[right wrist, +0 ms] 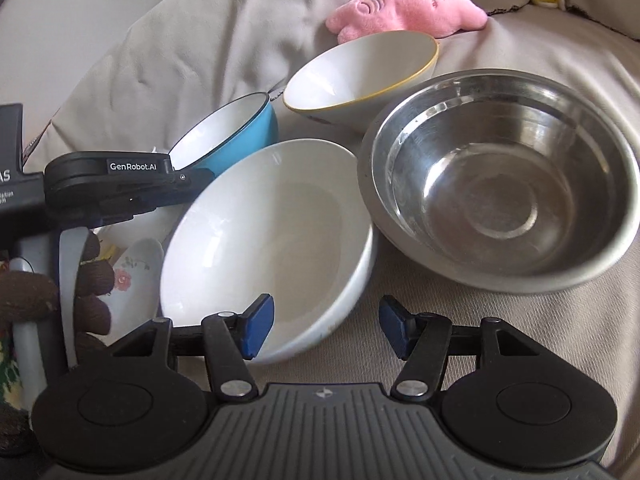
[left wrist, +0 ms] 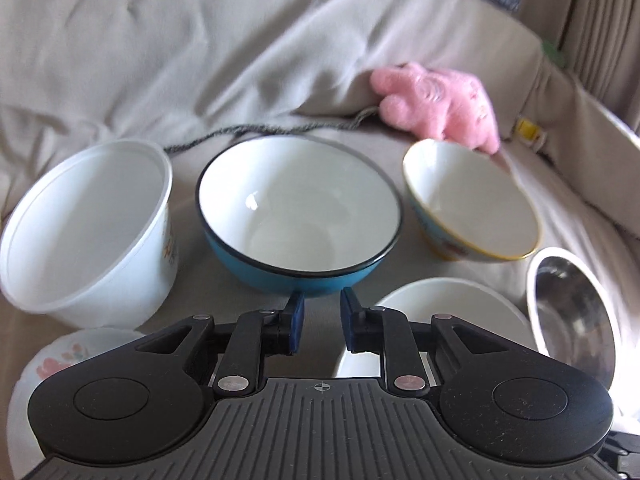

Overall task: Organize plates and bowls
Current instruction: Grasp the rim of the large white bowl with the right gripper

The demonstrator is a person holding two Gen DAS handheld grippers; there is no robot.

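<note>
Bowls [left wrist: 298,208] crowded, cloth [right wrist: 500,332] free

Blue bowl [left wrist: 298,216], white bowl [right wrist: 264,248], steel bowl [right wrist: 504,180] sit upright.

A home: a cloth-draped sofa [left wrist: 200,60] (creased, beige) with a pink plush toy [right wrist: 404,4].

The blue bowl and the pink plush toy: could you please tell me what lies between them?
In the left wrist view, only beige cloth and a thin dark cord lie between the blue bowl and the pink plush toy; no dish sits there.
</note>
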